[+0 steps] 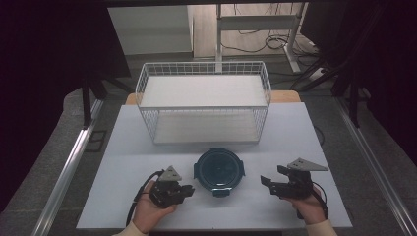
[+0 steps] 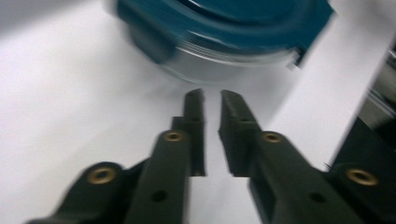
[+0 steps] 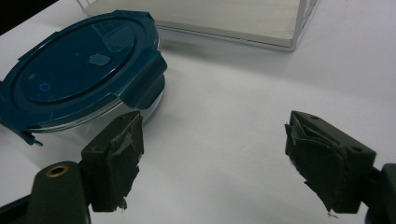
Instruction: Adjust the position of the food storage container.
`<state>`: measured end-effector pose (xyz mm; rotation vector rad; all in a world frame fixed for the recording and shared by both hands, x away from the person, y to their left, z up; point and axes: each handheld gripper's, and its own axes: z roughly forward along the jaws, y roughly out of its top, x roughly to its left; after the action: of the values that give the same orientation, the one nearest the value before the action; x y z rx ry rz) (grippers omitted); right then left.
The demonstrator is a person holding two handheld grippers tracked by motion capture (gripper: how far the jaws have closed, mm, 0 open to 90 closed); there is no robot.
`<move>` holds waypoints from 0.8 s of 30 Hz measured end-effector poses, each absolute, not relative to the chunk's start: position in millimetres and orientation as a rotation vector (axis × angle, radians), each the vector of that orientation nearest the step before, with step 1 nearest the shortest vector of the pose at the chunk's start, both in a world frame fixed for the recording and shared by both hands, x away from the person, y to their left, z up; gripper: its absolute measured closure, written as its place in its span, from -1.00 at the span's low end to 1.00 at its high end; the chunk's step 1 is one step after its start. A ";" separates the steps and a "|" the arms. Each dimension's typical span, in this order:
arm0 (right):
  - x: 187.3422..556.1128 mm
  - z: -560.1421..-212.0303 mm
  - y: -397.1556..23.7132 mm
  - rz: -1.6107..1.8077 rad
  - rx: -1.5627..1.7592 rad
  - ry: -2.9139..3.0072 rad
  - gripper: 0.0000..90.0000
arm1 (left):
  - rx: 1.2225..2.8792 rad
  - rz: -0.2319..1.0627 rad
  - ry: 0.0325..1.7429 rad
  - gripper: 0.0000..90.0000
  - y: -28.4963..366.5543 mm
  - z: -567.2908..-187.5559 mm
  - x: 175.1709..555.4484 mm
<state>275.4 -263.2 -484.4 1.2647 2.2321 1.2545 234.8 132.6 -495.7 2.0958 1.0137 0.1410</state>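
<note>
Round food container [image 1: 219, 171] with its dark teal lid clipped on sits on the worktop [image 1: 123, 157], just in front of the empty wire basket [image 1: 204, 101]; nothing lifted or moved into it yet. Left gripper [image 1: 188, 190] just beside it, jaws a narrow gap apart and empty; right gripper [image 1: 268, 182] a little off, jaws wide open, holding nothing

Left tongs [image 2: 212, 100] barely parted – right tongs [image 3: 212, 158] gape wide, both empty.

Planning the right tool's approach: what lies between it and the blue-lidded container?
Nothing: bare white table separates the right tool from the blue-lidded container. The right gripper view shows that stretch, and the high view agrees.
</note>
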 end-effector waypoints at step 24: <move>274.5 -487.7 -258.3 1.210 1.219 2.261 -0.58 | 1.877 0.138 1.254 -0.40 184.8 -490.7 252.3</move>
<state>274.5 -258.3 -487.7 1.2193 2.2610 1.2097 252.3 184.8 -490.7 1.8767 1.2540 0.1380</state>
